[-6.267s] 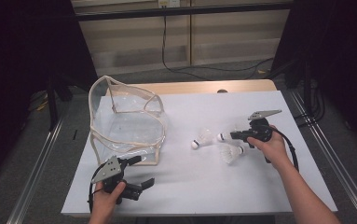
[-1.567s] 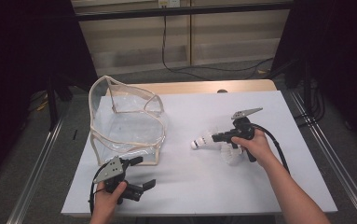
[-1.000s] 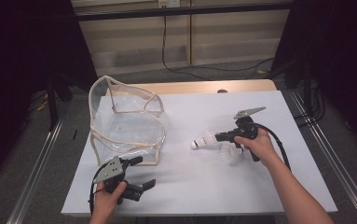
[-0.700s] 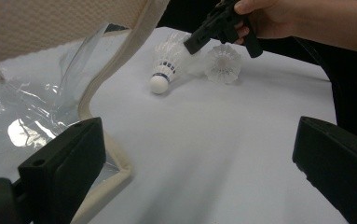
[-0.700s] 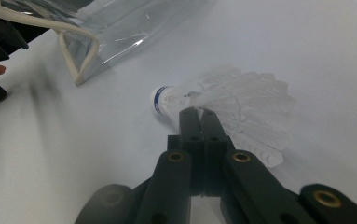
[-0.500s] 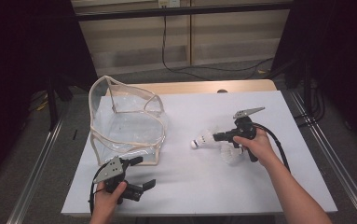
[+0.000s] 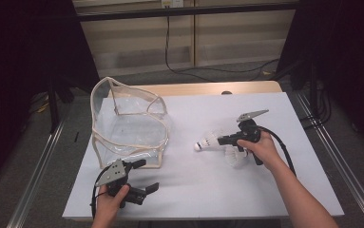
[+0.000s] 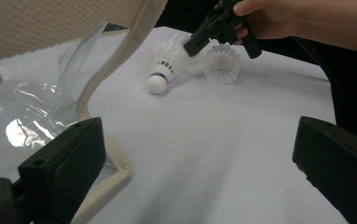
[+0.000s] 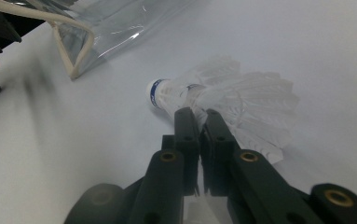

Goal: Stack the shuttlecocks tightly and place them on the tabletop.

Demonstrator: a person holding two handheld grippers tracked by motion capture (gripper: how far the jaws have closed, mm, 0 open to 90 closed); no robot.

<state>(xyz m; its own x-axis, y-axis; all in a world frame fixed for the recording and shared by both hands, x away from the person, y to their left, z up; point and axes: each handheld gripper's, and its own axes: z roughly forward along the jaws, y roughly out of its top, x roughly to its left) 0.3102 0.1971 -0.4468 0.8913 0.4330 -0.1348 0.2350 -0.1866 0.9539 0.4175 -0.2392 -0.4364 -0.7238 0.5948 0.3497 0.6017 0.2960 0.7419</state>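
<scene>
A white-topped table (image 7: 184, 190) holds a clear plastic bag with cream fabric edging (image 7: 128, 126), standing open near its far left part; everything else is placed relative to that bag. To the bag's right, well apart from it, the right gripper (image 7: 221, 139) has its two black jaws pressed nearly together on the feather skirt of a white shuttlecock with a blue band around its cork tip (image 7: 206, 141). In the right gripper view the jaws pinch the thin feathers (image 9: 199, 95) just behind the cork, which points toward the bag; the jaws have only just eased a little wider, yet the feathers sit between them. Gripping the skirt rather than the round cork probably gives the flat pads something to bite on and leaves the cork leading toward the bag's mouth. A second white feather shuttlecock (image 7: 234, 156) lies on the table just beside the held one, on the side away from the bag, likely waiting its turn. In front of the bag, close to its near corner, the left gripper (image 7: 144, 179) hangs with jaws wide apart and nothing between them; in the left gripper view the bag's cream hem (image 8: 115, 93) sits just by one jaw, as if ready to steady the opening.
</scene>
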